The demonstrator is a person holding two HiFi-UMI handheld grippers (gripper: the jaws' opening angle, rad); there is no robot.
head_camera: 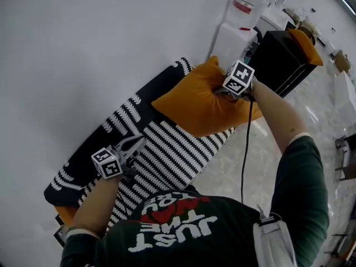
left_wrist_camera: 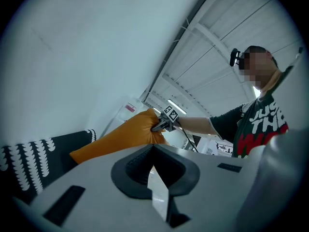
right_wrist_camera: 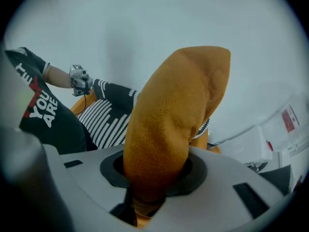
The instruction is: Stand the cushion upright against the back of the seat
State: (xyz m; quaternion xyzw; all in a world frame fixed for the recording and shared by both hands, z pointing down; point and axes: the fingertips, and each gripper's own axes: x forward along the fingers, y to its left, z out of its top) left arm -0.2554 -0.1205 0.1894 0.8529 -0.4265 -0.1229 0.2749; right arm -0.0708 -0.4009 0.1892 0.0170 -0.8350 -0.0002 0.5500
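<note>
An orange cushion (head_camera: 194, 102) hangs tilted above the far end of a black-and-white striped seat (head_camera: 178, 154), next to the seat's black back (head_camera: 122, 115). My right gripper (head_camera: 222, 93) points steeply down and is shut on the cushion's edge. In the right gripper view the orange fabric (right_wrist_camera: 174, 120) is bunched between the jaws of the right gripper (right_wrist_camera: 154, 178). My left gripper (head_camera: 142, 141) is level over the near part of the seat, shut and holding nothing. From the left gripper (left_wrist_camera: 154, 151) I see the cushion (left_wrist_camera: 120, 134) and the right gripper (left_wrist_camera: 157, 127) gripping it.
A white wall runs behind the seat's back. Beyond the seat's far end stand a white water dispenser (head_camera: 239, 21) and a black box (head_camera: 281, 60) with an orange pad on top. Glossy tiled floor (head_camera: 245, 166) lies to the right of the seat.
</note>
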